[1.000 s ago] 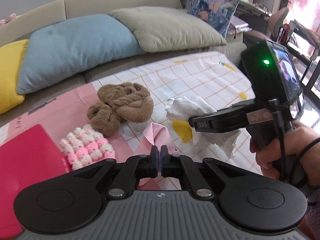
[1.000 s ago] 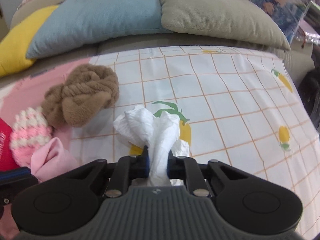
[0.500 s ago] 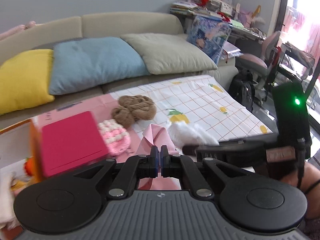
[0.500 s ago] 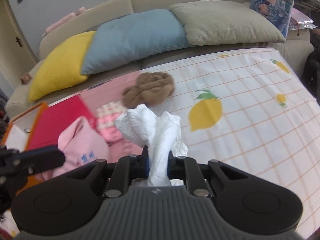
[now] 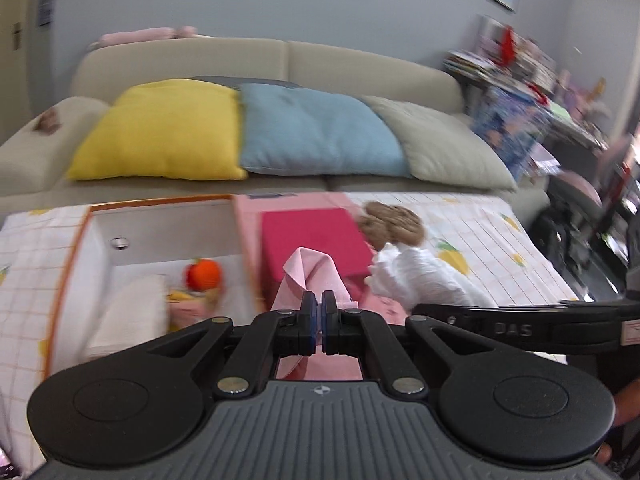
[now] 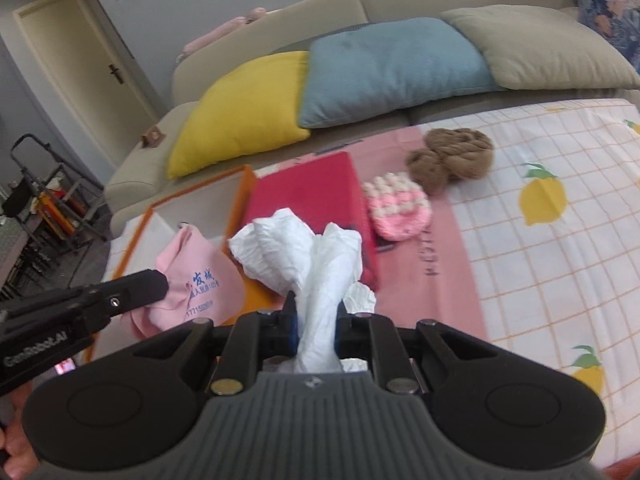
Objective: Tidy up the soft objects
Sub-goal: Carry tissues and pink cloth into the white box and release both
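Observation:
My left gripper (image 5: 319,312) is shut on a pink cloth (image 5: 310,276), which hangs above the table near the red lid (image 5: 316,236); in the right wrist view the pink cloth (image 6: 196,280) shows blue print. My right gripper (image 6: 315,316) is shut on a crumpled white cloth (image 6: 304,248), lifted off the table; from the left wrist view the white cloth (image 5: 416,276) sits just right of the pink one. An open orange-rimmed white box (image 5: 160,232) lies at left, holding an orange ball (image 5: 204,274) and folded white fabric (image 5: 132,312). A brown plush piece (image 6: 452,158) and a pink-white knitted piece (image 6: 398,204) rest on the table.
A beige sofa (image 5: 280,60) with yellow (image 5: 164,132), blue (image 5: 316,132) and grey (image 5: 448,140) cushions stands behind the table. The table carries a lemon-print checked cloth (image 6: 560,240). A door (image 6: 80,68) and a black metal rack (image 6: 36,200) are at left.
Both grippers have lifted and swung left with their cloths. The open box and red lid have come into view, and the brown and knitted pieces now lie farther off to the right.

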`<control>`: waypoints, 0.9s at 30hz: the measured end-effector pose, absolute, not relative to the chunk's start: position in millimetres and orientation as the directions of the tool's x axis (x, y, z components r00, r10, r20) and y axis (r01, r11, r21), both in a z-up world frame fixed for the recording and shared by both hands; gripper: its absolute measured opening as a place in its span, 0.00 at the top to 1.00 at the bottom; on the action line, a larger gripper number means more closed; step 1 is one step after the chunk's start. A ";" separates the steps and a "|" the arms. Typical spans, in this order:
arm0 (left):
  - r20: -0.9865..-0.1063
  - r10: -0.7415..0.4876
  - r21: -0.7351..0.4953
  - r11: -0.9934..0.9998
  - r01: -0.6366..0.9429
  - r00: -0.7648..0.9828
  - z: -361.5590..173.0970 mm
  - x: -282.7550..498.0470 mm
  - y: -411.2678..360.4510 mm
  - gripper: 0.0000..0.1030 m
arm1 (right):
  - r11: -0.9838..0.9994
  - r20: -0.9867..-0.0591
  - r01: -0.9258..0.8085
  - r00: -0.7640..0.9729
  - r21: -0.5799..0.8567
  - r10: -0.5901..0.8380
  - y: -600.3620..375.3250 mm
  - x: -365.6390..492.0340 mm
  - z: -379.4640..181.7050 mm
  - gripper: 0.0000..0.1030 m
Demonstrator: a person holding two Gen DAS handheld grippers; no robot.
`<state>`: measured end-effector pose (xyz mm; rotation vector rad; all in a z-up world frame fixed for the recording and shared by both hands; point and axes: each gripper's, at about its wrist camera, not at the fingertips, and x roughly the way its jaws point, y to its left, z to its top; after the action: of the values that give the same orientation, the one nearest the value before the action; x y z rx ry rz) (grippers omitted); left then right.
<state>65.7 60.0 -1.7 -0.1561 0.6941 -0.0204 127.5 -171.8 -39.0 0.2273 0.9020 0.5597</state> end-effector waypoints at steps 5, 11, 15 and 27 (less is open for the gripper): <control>-0.611 -0.004 -0.131 0.987 -0.097 0.792 6.7 63.6 93.0 0.98 | 0.789 -0.636 -0.450 0.475 0.418 0.608 -131.9 127.4 -16.3 0.88; -0.610 0.062 -0.094 0.984 -0.149 0.790 6.2 78.1 128.0 0.98 | 0.728 -0.595 -0.555 0.446 0.401 0.668 -73.7 136.5 7.2 0.88; -0.614 0.106 -0.060 0.982 -0.180 0.782 -0.7 92.2 150.7 0.98 | 0.709 -0.603 -0.587 0.419 0.391 0.679 -33.4 152.8 8.6 0.88; -0.687 0.172 -0.019 0.967 -0.255 0.706 -48.0 143.9 202.7 0.98 | 0.748 -0.714 -0.600 0.387 0.285 0.583 54.1 216.0 -41.8 0.86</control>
<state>143.9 202.7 -48.0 -0.1159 0.7509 0.2381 216.0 54.1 -41.8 -0.0209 0.9001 0.7525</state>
